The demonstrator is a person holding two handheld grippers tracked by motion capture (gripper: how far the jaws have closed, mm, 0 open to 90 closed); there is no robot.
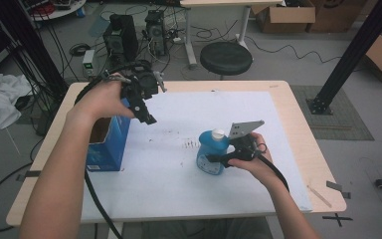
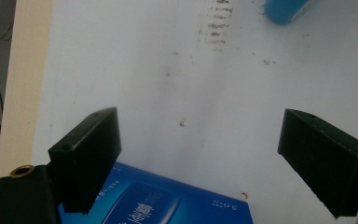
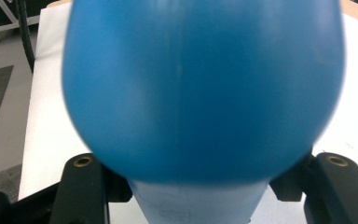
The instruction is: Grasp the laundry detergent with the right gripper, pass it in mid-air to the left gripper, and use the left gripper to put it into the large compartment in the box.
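Blue plastic, rounded and topped with a white cap, the squat bottle (image 1: 212,152) stands upright on the white sheet (image 1: 179,169) that covers the pale wooden table (image 1: 298,129), well to the right of the open blue cardboard box (image 1: 108,144) at the sheet's left edge. The right gripper (image 1: 218,159) comes at the bottle from its right side, level with the lower body, and its black jaws sit against the bottle on either side (in the right gripper view the blue belly (image 3: 203,88) bulges out over both jaws, blurred by closeness). The jaws appear clamped on the bottle. The left gripper (image 1: 146,117) hangs in the air above the box's far right corner, well apart from the bottle, tilted downward toward the sheet. Its jaws stand wide with nothing between them; the left gripper view looks past them at the smudged sheet, the box's printed top (image 2: 154,203) below, and the bottle's edge (image 2: 284,10) far off.
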